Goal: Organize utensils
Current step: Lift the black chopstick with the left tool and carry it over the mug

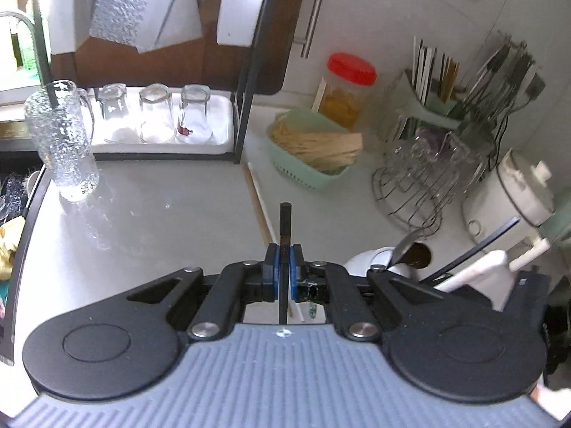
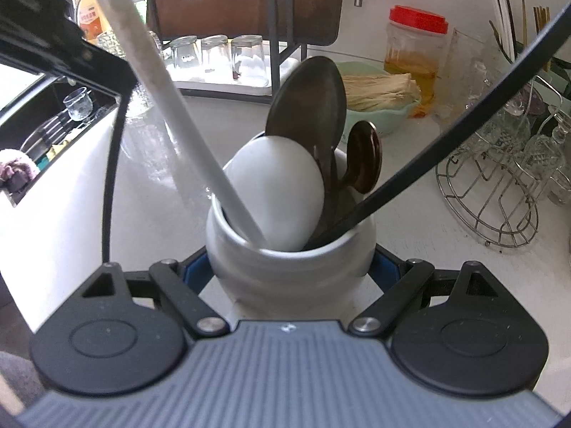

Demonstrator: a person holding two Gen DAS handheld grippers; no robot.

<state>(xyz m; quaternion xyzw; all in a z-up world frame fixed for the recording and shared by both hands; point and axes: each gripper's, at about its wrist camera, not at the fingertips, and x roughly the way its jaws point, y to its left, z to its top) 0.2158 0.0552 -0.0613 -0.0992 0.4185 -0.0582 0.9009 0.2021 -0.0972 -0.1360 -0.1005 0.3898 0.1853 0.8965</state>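
My left tongs (image 1: 284,271) pinch a thin dark stick (image 1: 285,221), probably a chopstick; right tongs (image 2: 291,267) clamp the white jar (image 2: 285,260) of spoons. Next: drop it into the jar.

Place: a home kitchen.
Counter: pale worktop (image 1: 171,221) beside a sink (image 2: 53,121) with a faucet (image 1: 21,21).
Glassware: upturned tumblers (image 1: 155,112) on a white drying tray (image 1: 221,142).
Storage: red-lidded jar (image 1: 348,89), chopstick holder (image 1: 428,96), wire glass rack (image 1: 421,185).
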